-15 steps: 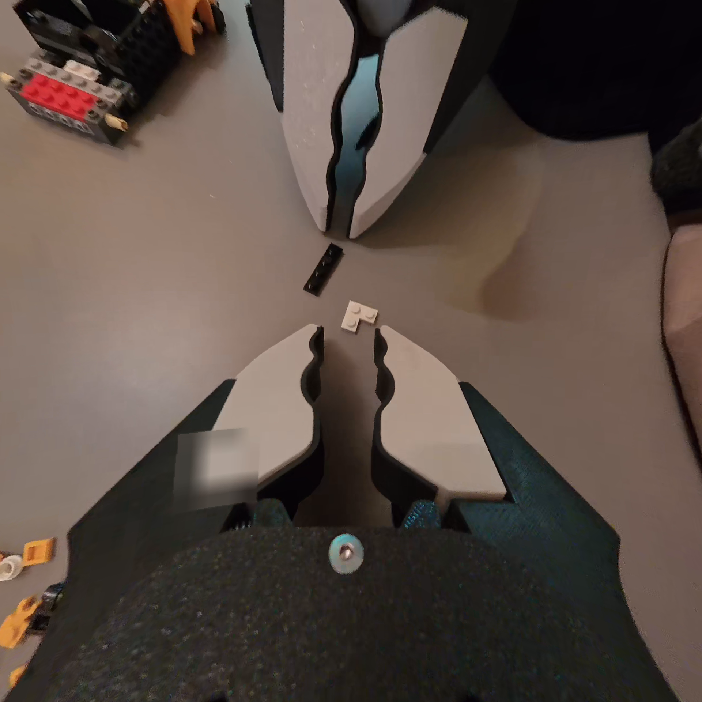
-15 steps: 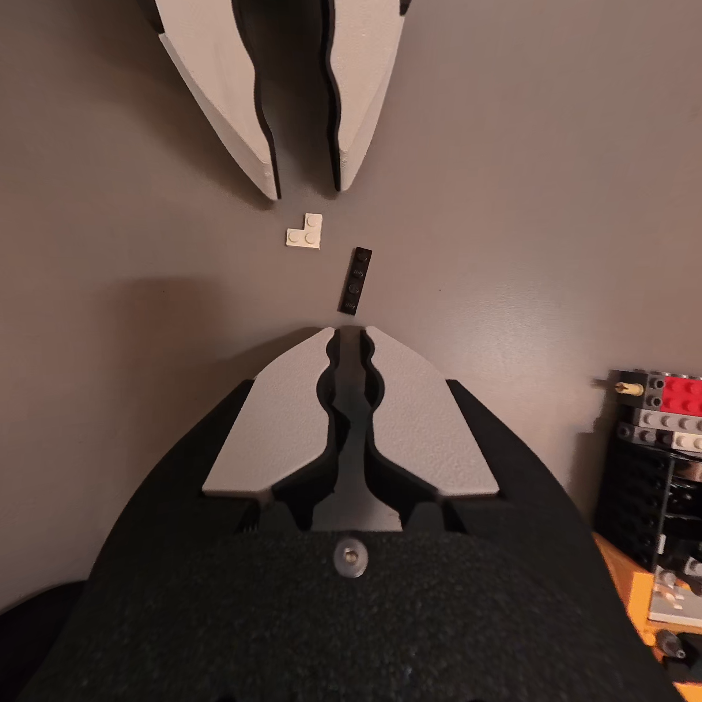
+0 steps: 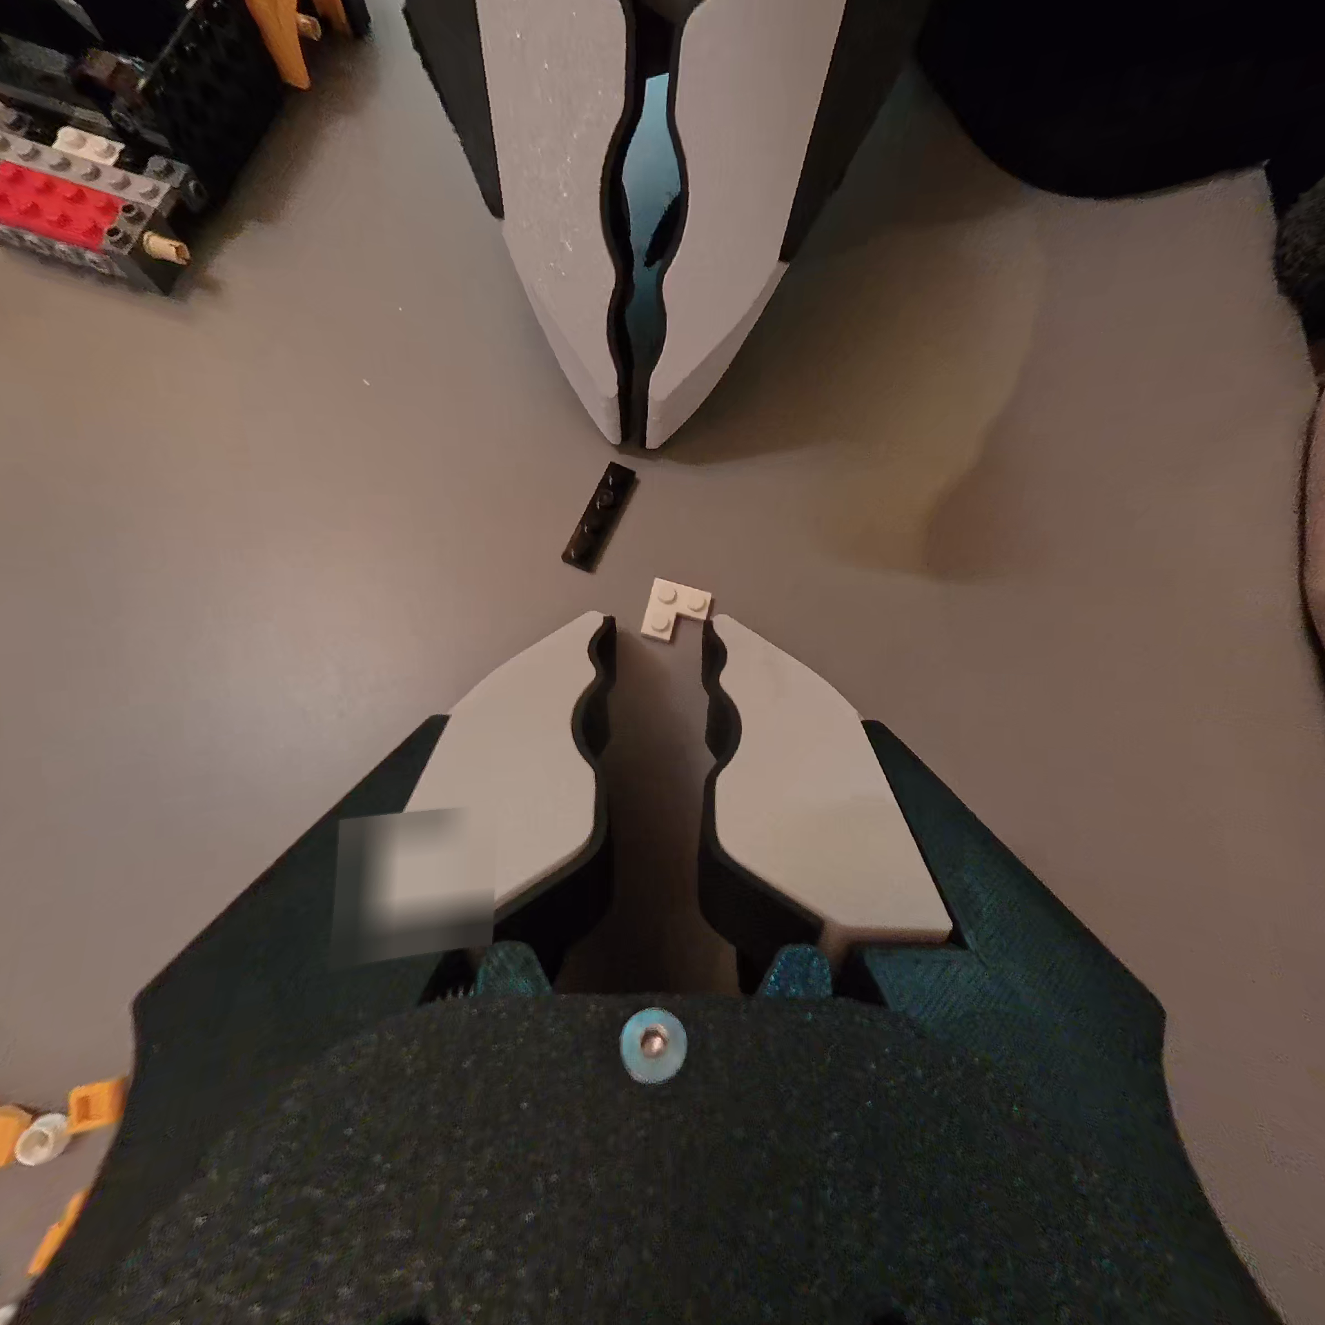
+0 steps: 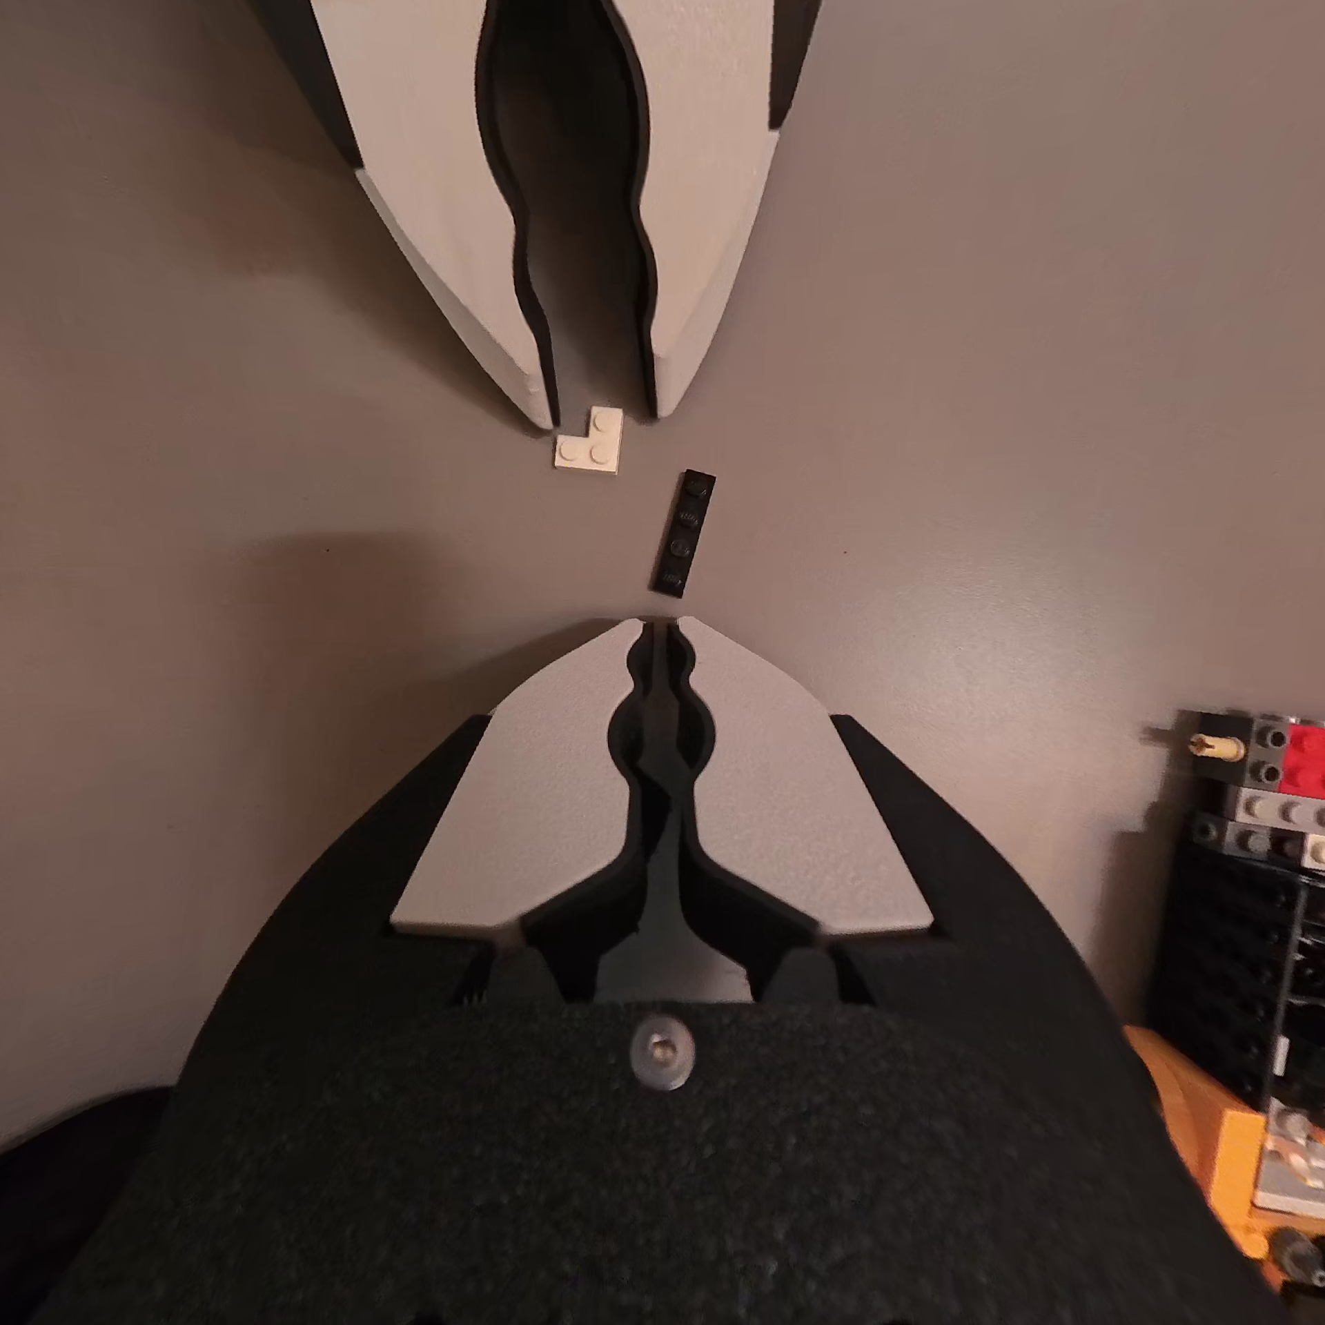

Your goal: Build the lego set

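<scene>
Jaws: left gripper [image 3: 658, 625] spread open, holding nothing, hovering right at white L-shaped plate [image 3: 676, 607] lying flat on grey desk [image 3: 287, 573]. Right gripper [image 4: 661, 622] nearly pinched closed, looking empty, pointing at black strip plate [image 4: 683, 533]. Half-built model [image 4: 1262, 889] sitting off aside, probably a vehicle.

Tongs [image 3: 659, 631]: grey fingers [image 3: 530, 774], wavy black pads, speckled black body, silver screw [image 3: 652, 1045].
</scene>
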Tool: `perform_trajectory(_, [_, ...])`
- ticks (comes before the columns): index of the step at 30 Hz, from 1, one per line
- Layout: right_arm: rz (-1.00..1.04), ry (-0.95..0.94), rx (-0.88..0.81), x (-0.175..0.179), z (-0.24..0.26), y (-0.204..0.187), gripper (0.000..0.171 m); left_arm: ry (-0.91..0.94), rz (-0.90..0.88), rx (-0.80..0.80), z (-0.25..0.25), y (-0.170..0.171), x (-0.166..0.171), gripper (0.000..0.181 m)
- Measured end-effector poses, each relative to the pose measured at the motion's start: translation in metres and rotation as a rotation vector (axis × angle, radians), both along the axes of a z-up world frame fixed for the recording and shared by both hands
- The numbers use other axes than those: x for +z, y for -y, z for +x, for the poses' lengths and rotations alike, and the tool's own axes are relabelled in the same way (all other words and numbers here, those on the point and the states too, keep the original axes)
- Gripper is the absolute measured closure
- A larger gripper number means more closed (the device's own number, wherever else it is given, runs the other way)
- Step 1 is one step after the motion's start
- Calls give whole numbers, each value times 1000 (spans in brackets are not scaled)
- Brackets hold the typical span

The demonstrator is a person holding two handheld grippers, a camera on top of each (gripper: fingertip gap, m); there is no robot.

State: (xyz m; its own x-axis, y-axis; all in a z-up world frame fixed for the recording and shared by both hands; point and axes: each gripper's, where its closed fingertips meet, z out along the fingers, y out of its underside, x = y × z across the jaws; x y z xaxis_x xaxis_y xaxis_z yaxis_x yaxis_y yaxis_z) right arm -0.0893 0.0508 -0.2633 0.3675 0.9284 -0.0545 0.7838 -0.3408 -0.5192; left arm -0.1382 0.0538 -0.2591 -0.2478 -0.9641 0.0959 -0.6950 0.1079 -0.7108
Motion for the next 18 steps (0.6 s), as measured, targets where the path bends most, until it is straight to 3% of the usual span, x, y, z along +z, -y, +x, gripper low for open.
perform_trajectory(12, [35,-30,-57,4,-7,-10,149,-27,48,-42,4,6,-3,167])
perform_trajectory(13, [34,-35,-65,4,-9,-12,149,-29,56,-43,3,6,-3,174])
perform_trajectory(18, [30,-41,-87,1,-12,-17,163,-38,64,-41,-2,5,-3,174])
